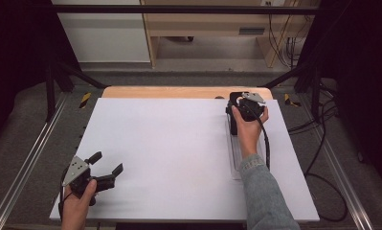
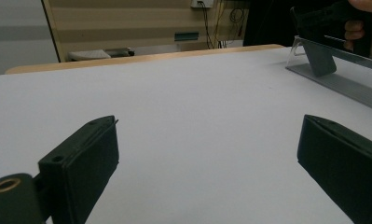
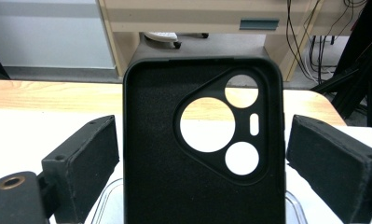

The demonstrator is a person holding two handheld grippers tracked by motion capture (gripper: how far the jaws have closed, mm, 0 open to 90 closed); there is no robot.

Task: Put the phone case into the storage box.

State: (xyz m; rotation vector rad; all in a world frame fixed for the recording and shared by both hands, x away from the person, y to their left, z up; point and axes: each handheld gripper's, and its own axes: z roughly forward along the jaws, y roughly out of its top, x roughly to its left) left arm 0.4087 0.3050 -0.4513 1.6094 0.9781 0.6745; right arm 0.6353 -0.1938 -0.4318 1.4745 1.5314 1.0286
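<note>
The black phone case (image 3: pixel 202 140) stands up in a clear holder (image 1: pixel 236 158) at the far right of the white surface (image 1: pixel 169 153). The right tool (image 3: pixel 202 154) is open around it, ready to squeeze. The left tool (image 1: pixel 107 164) waits open, near the front.

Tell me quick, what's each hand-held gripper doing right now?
Left hand-held gripper: open, holding nothing, above the white table.
Right hand-held gripper: open, jaws either side of the black phone case, not gripping it.

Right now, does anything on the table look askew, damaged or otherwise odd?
Nothing stands out. The black phone case stands upright in the clear stand, between the open jaws of the right gripper, untouched.
</note>
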